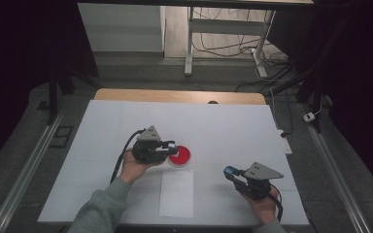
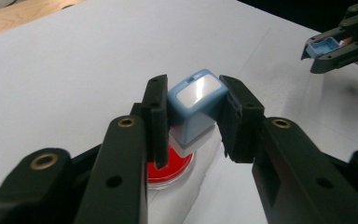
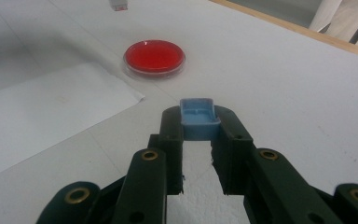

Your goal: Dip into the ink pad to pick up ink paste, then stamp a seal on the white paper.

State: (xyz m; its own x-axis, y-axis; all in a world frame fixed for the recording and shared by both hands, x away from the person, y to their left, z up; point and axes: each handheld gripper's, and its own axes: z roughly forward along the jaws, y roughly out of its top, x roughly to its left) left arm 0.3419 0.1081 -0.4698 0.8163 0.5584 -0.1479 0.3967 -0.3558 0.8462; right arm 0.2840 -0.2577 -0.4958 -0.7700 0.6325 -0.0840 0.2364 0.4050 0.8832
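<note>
With the left tool pinching the blue-and-white plastic stamp block just above the round red ink pad and the right tool clamping its blue cap, a tilted press could smear ink.

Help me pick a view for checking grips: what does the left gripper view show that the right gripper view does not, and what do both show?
Left gripper view alone: the left gripper clamped on a blue stamp with a silvery top, held above the ink pad, with the right gripper farther off. Right gripper view alone: the right gripper's jaws close up, shut on a blue cap, and a paper sheet lying flat beside the pad. Both: the round red ink pad and the white table.
</note>
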